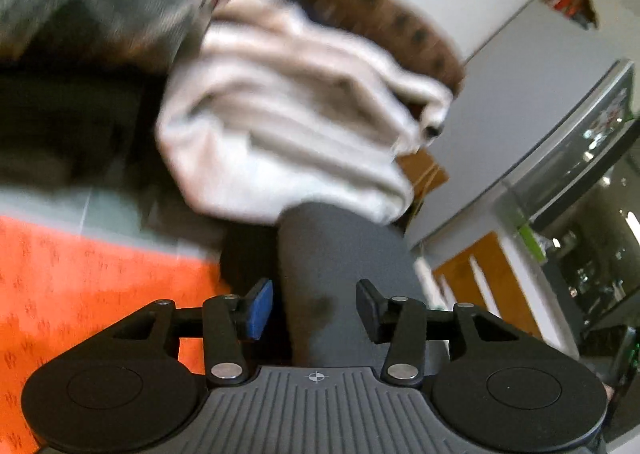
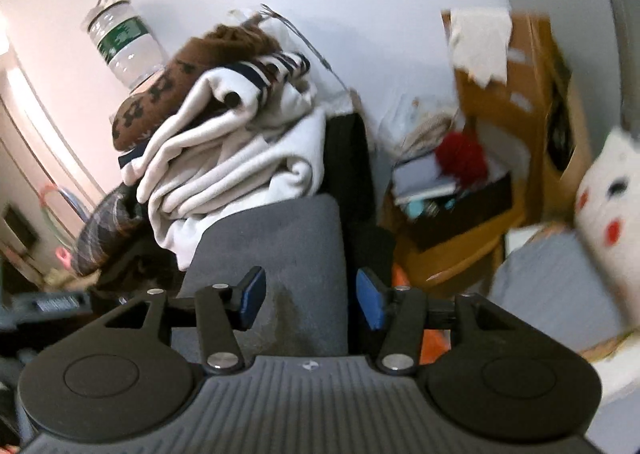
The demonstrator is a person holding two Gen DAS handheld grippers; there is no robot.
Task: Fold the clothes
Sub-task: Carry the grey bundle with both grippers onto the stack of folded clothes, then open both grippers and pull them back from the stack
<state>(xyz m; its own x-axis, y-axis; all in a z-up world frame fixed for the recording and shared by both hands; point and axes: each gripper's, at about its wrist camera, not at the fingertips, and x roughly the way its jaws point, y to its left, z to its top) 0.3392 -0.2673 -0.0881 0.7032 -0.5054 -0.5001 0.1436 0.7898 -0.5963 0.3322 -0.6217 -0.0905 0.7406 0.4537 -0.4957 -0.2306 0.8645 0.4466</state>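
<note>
A pile of clothes lies on a grey chair seat [image 2: 288, 230]: a white garment [image 2: 240, 165] with a brown patterned one [image 2: 180, 81] on top. In the left wrist view the white garment [image 1: 288, 121] is blurred, the brown one [image 1: 380, 9] behind it, the grey seat [image 1: 340, 274] below. My left gripper [image 1: 316, 312] is open and empty over the seat, short of the white garment. My right gripper [image 2: 310, 300] is open and empty over the seat's front, below the pile.
An orange patterned cloth [image 1: 80, 286] lies at lower left. A water bottle [image 2: 124, 45] stands behind the pile. A cardboard box [image 2: 528, 93] and a cluttered wooden shelf [image 2: 448, 193] stand to the right. A white plush [image 2: 608, 205] is at far right.
</note>
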